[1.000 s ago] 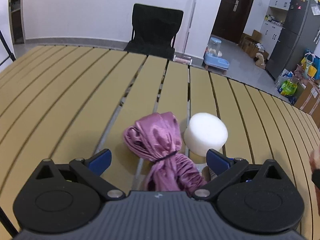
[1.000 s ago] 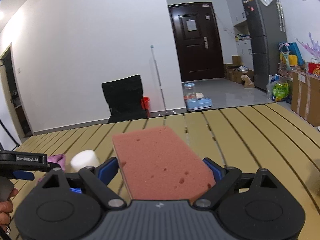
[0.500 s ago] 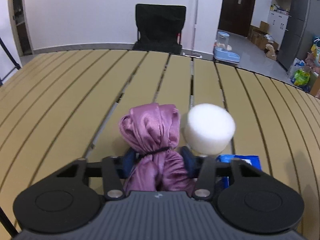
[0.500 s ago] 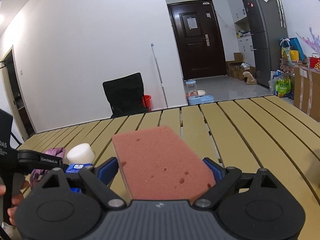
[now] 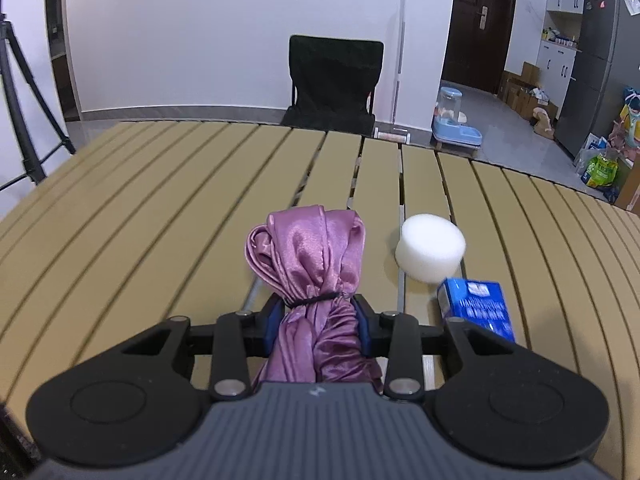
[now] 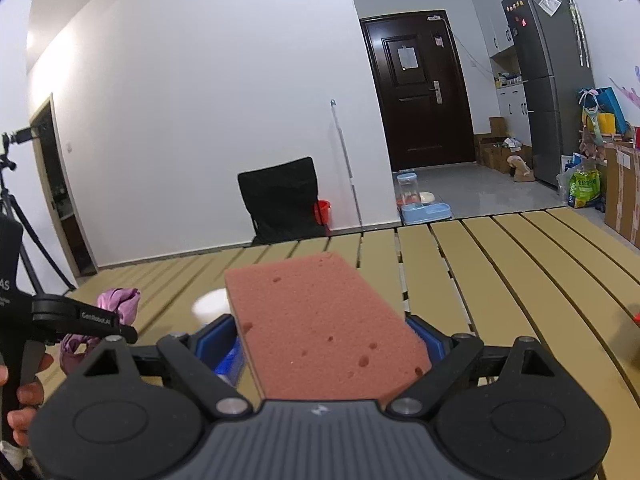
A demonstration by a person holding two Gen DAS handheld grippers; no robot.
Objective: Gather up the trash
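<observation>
Left tongs (image 5: 318, 322): clamped on purple cloth bundle (image 5: 308, 256) below its tie, raised above worktop (image 5: 160, 208) | Right tongs (image 6: 320, 338): closed across pink sponge (image 6: 320, 320), aloft | Both apparently held for disposal.

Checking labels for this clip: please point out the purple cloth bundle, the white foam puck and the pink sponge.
purple cloth bundle (image 5: 310, 258): left wrist view, on its satin top.
white foam puck (image 5: 432, 246): left wrist view, on its upper face.
pink sponge (image 6: 320, 320): right wrist view, on its broad face.
</observation>
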